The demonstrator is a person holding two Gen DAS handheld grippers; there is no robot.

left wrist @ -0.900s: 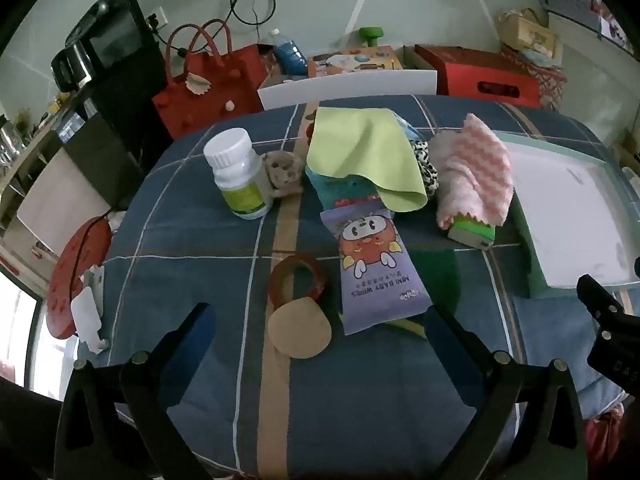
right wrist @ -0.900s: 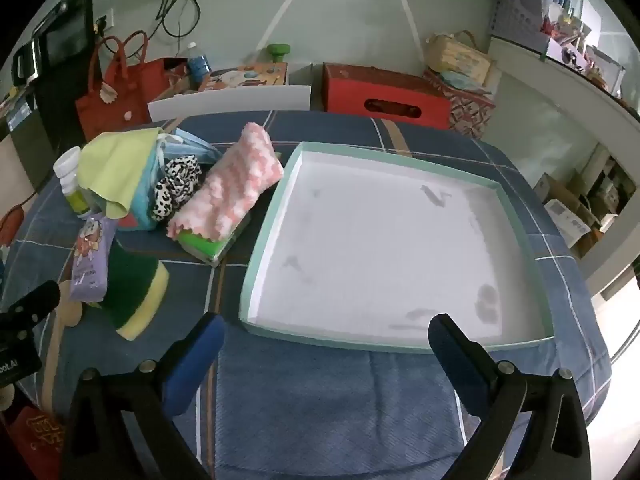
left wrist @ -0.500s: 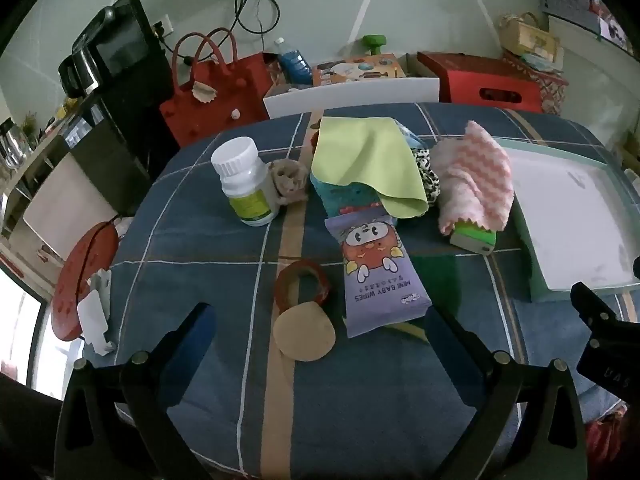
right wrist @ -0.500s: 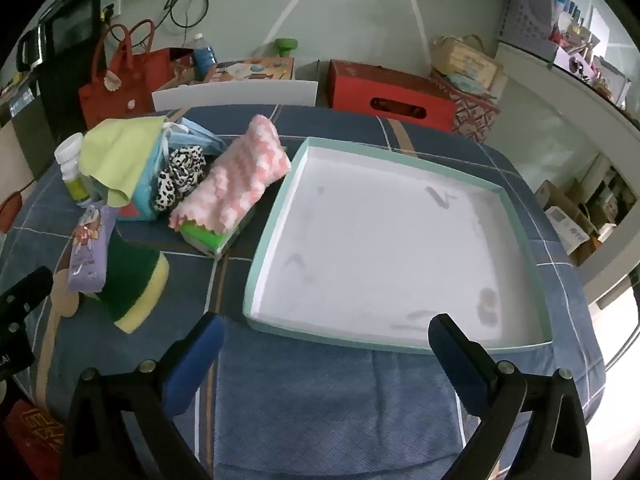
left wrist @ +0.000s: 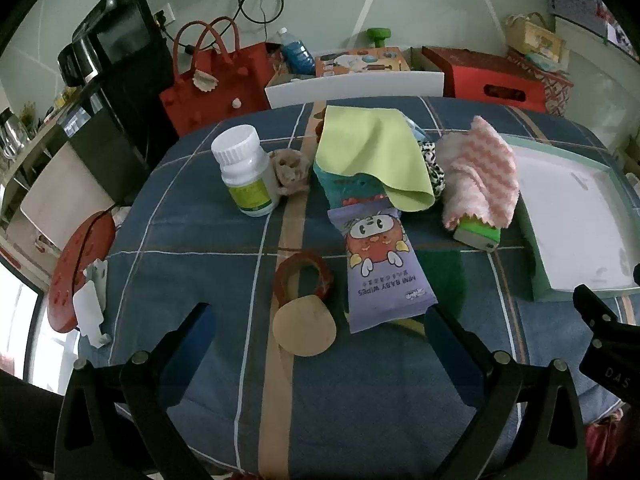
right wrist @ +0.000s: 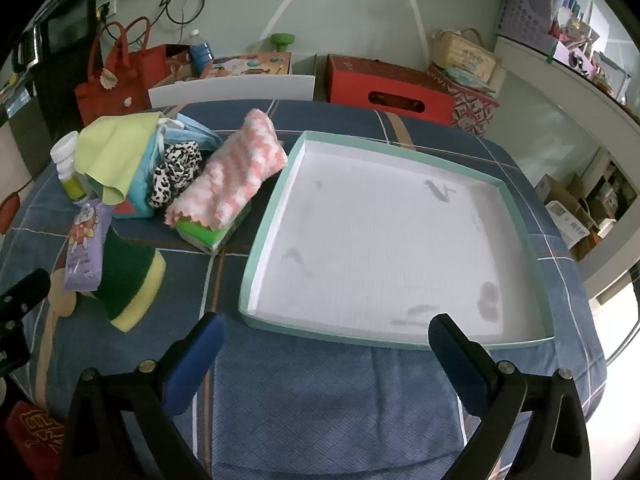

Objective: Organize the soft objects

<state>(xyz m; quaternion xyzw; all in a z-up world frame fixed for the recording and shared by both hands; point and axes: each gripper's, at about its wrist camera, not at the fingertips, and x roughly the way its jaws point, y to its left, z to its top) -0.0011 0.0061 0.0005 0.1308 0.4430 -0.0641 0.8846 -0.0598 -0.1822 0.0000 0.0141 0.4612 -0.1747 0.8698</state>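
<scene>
Your left gripper (left wrist: pixel 320 332) and right gripper (right wrist: pixel 322 342) both hover above the blue plaid tablecloth (left wrist: pixel 192 240) with jaws spread wide and nothing between them. The soft items lie clustered left of the mint-rimmed tray (right wrist: pixel 516 216): the yellow-green cloth (left wrist: pixel 372 152) drapes over a teal box (left wrist: pixel 348 188), the leopard-print scrunchie (right wrist: pixel 174 172) sits between that box and the pink-and-white towel (right wrist: pixel 232 172), which covers a green tissue pack (right wrist: pixel 204 234). The green-and-yellow sponge (right wrist: pixel 132 284) lies nearest you, partly under the purple baby wipes pack (left wrist: pixel 380 268).
</scene>
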